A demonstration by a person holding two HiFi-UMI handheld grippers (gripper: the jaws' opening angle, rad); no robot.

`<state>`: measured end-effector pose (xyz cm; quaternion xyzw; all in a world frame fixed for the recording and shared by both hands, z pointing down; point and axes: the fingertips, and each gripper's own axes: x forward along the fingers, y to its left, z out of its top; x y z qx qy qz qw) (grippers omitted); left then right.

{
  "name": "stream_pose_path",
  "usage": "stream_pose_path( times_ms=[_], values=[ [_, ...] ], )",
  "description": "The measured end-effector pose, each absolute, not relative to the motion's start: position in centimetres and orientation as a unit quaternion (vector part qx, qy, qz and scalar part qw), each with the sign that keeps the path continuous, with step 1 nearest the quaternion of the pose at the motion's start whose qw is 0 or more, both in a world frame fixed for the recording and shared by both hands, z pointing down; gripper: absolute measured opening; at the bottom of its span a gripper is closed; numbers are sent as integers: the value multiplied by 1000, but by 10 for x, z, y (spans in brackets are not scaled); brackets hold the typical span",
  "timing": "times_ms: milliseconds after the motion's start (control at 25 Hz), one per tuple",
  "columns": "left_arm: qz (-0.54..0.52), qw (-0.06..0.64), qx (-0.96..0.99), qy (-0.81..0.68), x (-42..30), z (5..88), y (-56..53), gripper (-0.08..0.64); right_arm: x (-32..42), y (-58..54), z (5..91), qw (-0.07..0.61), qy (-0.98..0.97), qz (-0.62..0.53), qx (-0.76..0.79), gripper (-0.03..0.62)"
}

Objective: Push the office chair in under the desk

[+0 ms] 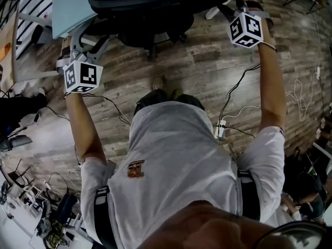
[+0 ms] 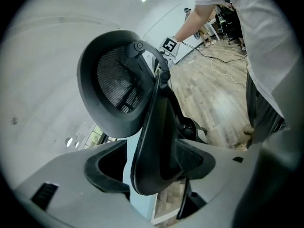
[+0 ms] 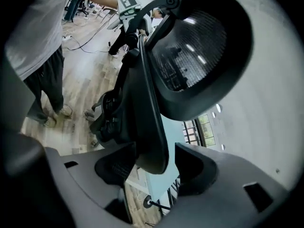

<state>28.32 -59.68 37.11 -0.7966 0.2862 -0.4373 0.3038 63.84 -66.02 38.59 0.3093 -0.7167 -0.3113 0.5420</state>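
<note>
The black office chair (image 1: 155,1) stands at the light-blue desk (image 1: 72,7), its seat and base (image 1: 150,35) partly beneath the top. My left gripper (image 1: 78,43) is at the left edge of the backrest, my right gripper (image 1: 244,4) at the right edge. In the left gripper view the backrest edge (image 2: 156,137) stands between the jaws of the left gripper (image 2: 152,167), with a gap to the left pad (image 2: 104,167). In the right gripper view the backrest edge (image 3: 149,127) sits between the jaws of the right gripper (image 3: 156,167), clear of the right pad (image 3: 199,167). The mesh headrest (image 2: 114,84) is above.
The floor is wood plank (image 1: 207,66) with loose cables (image 1: 244,108) trailing to the right. The person's feet (image 1: 158,84) stand just behind the chair base. Cluttered gear (image 1: 31,206) lies at the lower left, and another dark chair (image 1: 15,108) is at the left.
</note>
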Motion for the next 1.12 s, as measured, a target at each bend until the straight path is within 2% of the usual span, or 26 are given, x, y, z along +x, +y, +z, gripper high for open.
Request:
stream_pose_path(
  times_ms=[160,320,520,680,760,920,1120],
  values=[
    [-374,291,-800,367,275,337,-573,316,673,-639,356,476,-741,-302,366,238],
    [-216,193,-848,445,293,297,-537,315,677,-587,334,350,-817,-237,393,238],
    [-54,104,-890,441,336,272,-486,279,625,-519,334,233,-888,-201,343,236],
    [6,85,-905,417,376,257,-456,241,576,-477,315,111,-929,-162,314,225],
    [27,82,-909,407,393,250,-446,206,559,-462,303,55,-940,-128,310,200],
    [57,72,-917,389,417,243,-433,122,530,-445,288,4,-950,-93,297,147],
    [76,63,-923,372,428,240,-421,59,500,-430,274,-33,-954,-68,289,79]
  ],
)
